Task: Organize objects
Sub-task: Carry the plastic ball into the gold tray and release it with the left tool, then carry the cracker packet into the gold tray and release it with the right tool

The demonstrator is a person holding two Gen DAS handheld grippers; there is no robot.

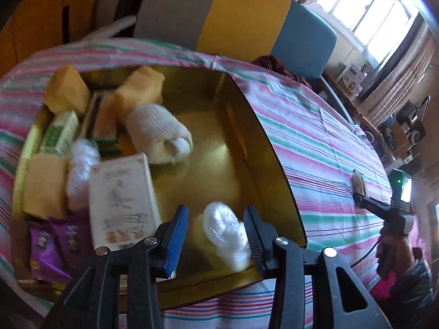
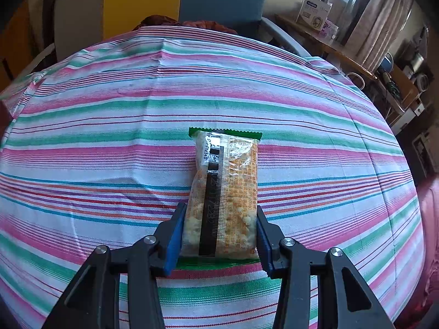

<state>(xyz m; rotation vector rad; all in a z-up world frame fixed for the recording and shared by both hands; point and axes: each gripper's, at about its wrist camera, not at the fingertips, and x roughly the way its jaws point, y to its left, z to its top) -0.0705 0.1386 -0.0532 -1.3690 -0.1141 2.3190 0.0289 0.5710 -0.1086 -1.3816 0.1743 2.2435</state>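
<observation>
A gold tray (image 1: 219,161) sits on the striped tablecloth and holds several items along its left side. Among them are yellow cakes (image 1: 67,89), a white cloth roll (image 1: 159,134) and a printed white box (image 1: 123,200). My left gripper (image 1: 215,209) hangs over the tray's near edge, open. A white plastic-wrapped piece (image 1: 226,233) lies on the tray floor between its fingers, with a gap at the blue pad. My right gripper (image 2: 219,208) is shut on a clear, green-edged snack packet (image 2: 225,170), which lies flat on the cloth. In the left wrist view the right gripper (image 1: 362,194) shows at far right, held by a hand.
Purple packets (image 1: 52,244) and a green-and-white carton (image 1: 59,134) also lie in the tray. Chair backs in grey, yellow and blue (image 1: 301,41) stand behind the table. A cluttered shelf (image 2: 397,87) runs along the right wall. The striped cloth (image 2: 109,137) around the packet is bare.
</observation>
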